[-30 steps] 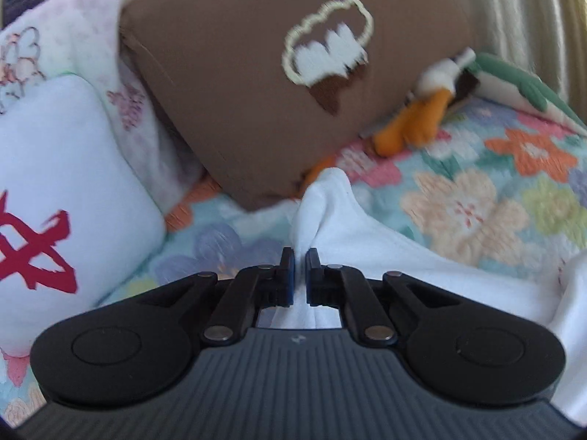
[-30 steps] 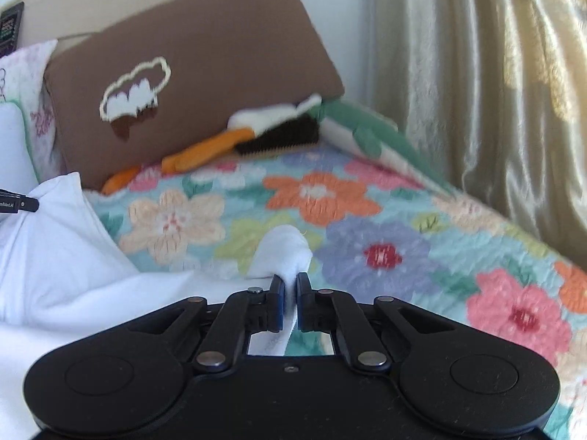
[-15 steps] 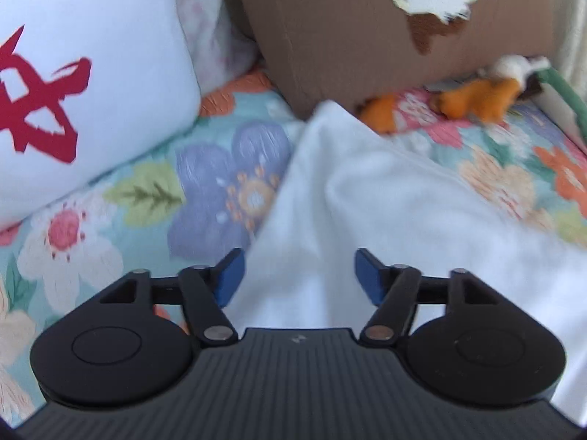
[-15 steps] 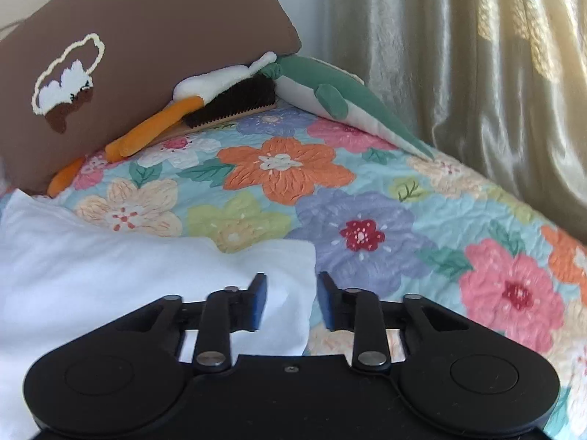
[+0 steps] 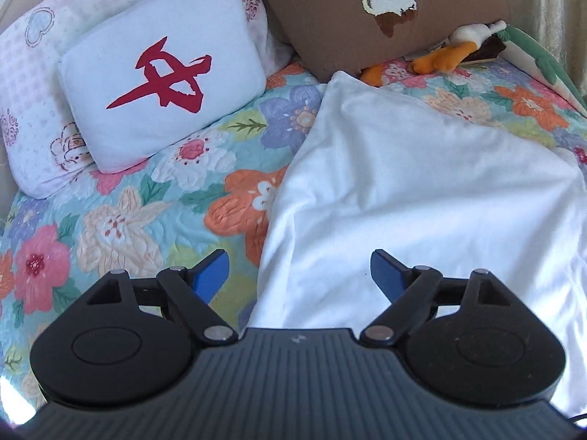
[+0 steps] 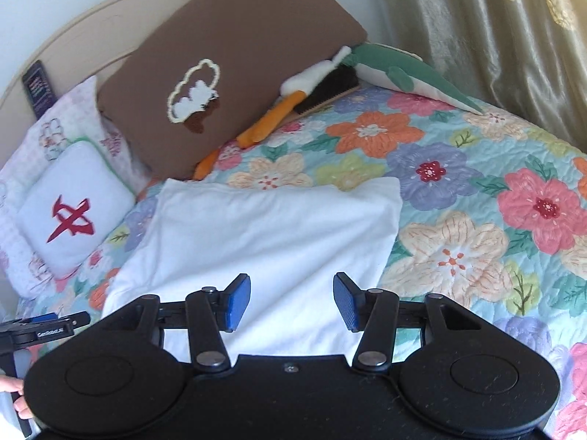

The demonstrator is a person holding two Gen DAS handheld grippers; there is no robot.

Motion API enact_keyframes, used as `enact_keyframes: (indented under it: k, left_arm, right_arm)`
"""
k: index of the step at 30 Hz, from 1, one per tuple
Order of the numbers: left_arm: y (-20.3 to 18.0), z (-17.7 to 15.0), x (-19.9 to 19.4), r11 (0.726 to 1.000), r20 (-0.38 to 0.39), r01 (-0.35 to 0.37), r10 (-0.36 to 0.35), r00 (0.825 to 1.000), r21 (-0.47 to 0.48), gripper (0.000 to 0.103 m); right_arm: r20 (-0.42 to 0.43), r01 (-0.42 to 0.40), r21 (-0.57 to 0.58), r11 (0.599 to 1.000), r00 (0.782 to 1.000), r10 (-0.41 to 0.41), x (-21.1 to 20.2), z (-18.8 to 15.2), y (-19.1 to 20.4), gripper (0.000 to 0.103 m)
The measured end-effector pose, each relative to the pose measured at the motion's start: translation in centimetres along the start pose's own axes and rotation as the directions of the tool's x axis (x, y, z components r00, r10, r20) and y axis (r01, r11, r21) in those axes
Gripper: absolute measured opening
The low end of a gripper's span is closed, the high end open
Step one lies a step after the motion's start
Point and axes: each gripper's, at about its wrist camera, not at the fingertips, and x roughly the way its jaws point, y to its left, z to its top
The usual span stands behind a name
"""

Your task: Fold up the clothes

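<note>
Grippers first: the left gripper (image 5: 299,275) has its jaws spread wide and holds nothing, and they have just been opening; only the left edge of the white garment (image 6: 264,234) lies below the gap, not touched. The right gripper (image 6: 291,302) is also parted and empty, its jaws just opened too, hovering above the near part of the same garment.

This garment lies flat on the flowered bedspread (image 6: 477,190) as a rough rectangle, so one fold seems finished and laid down. I judge that at least one more fold is left, maybe a smoothing of the small wrinkles too.

Its far edge stops just before the brown cushion (image 6: 234,73) and the orange plush toy (image 6: 271,121). Left of the garment, the white pillow with a red sign (image 5: 161,84) is near. To the right the bedspread is free until the curtain (image 6: 495,36), so there is more room on that side.
</note>
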Motion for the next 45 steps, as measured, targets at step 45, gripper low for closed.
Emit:
enact_keyframes:
  k: [45]
  left_arm:
    - [-9.7,-17.7,-16.0,0.885,-0.007,0.406,-0.415,0.910,0.229,0.096]
  right_arm:
    - [-0.152,-0.073,-0.568,0.820,0.988,-0.017,-13.8,-22.3,1.3,0.079]
